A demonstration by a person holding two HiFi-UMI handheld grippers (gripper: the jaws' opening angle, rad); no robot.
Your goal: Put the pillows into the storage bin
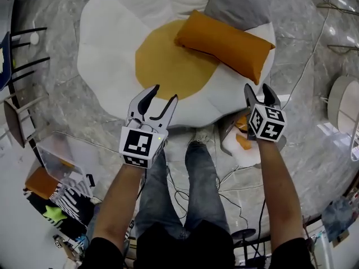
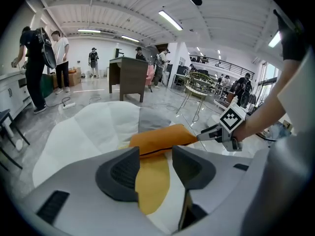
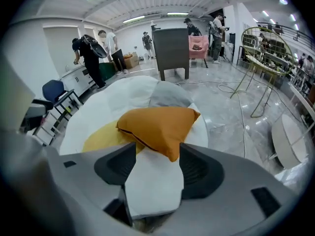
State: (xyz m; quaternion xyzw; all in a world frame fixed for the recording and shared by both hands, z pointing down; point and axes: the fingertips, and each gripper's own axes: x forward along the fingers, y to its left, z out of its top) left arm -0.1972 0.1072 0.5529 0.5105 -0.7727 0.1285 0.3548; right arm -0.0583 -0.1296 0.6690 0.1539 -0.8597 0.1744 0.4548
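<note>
An orange pillow lies across the right side of a big white floor cushion with a yellow centre. A grey pillow lies behind it. My right gripper hovers at the cushion's near right edge, jaws open. In the right gripper view the orange pillow's corner points into the gap of the right gripper, untouched by the pads. My left gripper is open and empty over the cushion's front edge. The left gripper view looks past the left gripper at the orange pillow.
A clear storage bin stands on the marble floor at lower left, beside a patterned bag. Dark chairs line the left edge. Cables run by the person's legs. A white-and-orange object lies under the right gripper.
</note>
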